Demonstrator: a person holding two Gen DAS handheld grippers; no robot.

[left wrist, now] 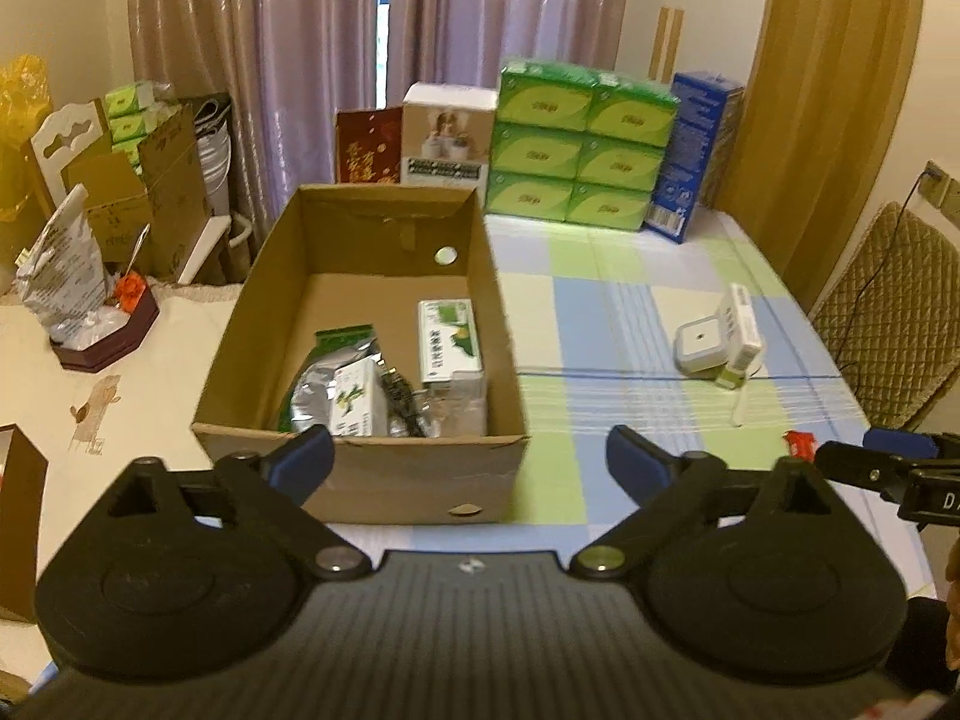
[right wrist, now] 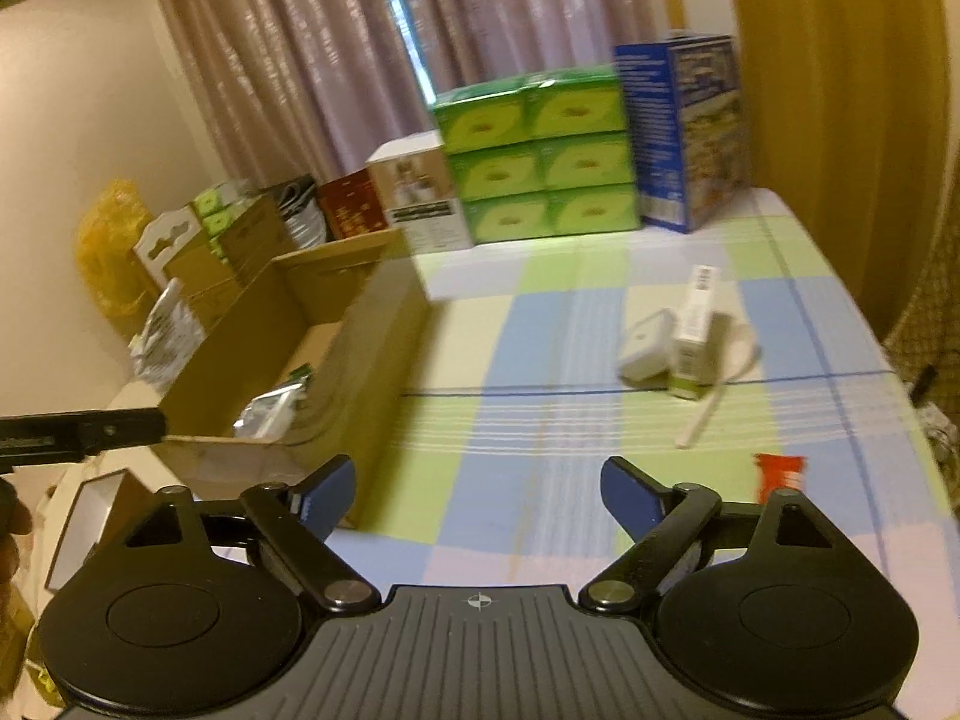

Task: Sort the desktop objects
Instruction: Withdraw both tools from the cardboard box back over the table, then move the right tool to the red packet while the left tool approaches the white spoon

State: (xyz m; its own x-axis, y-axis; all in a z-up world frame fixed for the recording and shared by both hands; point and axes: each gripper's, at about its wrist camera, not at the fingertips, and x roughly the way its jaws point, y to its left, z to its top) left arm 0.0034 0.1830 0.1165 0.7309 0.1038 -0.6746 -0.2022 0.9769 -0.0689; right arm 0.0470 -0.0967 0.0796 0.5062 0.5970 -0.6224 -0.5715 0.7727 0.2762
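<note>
The left gripper [left wrist: 470, 461] has its blue-padded jaws spread wide with nothing between them, held over the near wall of the open cardboard box [left wrist: 360, 468]. The right gripper [right wrist: 478, 495] is likewise spread and empty, above bare checked cloth; its view is smeared by motion blur, so print and edges are hard to read.

Inside the box, against its near wall, lie a crumpled silver foil pouch [left wrist: 318, 384], a small white-and-green carton [left wrist: 359, 405], a larger white carton with a green label [left wrist: 451, 348] and a tangle of dark cable [left wrist: 403, 405]; the near wall cuts off their lower parts.

The table [left wrist: 600, 324] wears a cloth of pale blue, green and white squares. Toward its right edge a rounded white square device [left wrist: 699, 345] touches a slim upright white box [left wrist: 741, 333], and a thin white stick [left wrist: 737, 405] lies just beside them. A small red wrapper [right wrist: 780, 474] sits near the right edge, partly hidden behind the gripper linkage.

Along the far edge stand a shrink-wrapped stack of green tissue packs [left wrist: 576, 150], a tall blue carton [left wrist: 696, 156], a white box with a picture [left wrist: 447, 135] and a dark red card [left wrist: 369, 144]. Glossy mauve curtains [left wrist: 312, 48] hang behind. The box's left is cluttered with cardboard and bags, too jumbled to make out.
</note>
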